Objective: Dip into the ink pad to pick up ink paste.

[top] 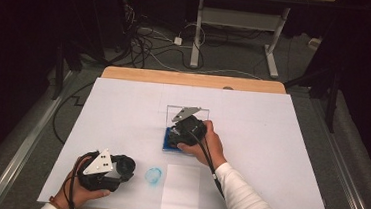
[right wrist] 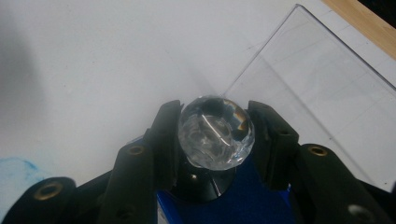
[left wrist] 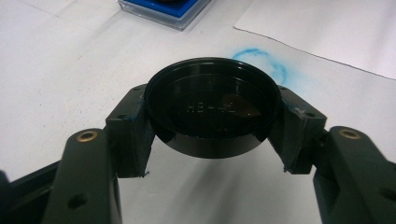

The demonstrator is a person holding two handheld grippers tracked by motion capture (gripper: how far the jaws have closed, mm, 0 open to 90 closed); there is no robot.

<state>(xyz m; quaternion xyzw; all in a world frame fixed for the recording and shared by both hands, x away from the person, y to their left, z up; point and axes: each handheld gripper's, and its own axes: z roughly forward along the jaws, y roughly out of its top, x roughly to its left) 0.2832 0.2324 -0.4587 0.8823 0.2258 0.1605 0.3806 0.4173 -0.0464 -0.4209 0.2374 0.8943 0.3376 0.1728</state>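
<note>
My left gripper (top: 125,168) rests near the table's front left, shut on a round black cap (left wrist: 212,109) that it holds level just above the white surface. A blue ring-shaped ink mark (top: 154,176) lies just to its right. At mid-table my right gripper (top: 177,136) points down into a blue ink-pad box (top: 166,145). It is shut on a clear faceted knob (right wrist: 215,133) that tops a black stem over the blue pad (right wrist: 254,203). The box's clear lid (right wrist: 317,102) stands open behind it.
A blank white sheet (top: 181,189) lies near the front edge, right of the ink mark. White paper (top: 271,141) covers the wooden table (top: 190,79). Cables and a desk frame (top: 239,33) sit on the floor beyond.
</note>
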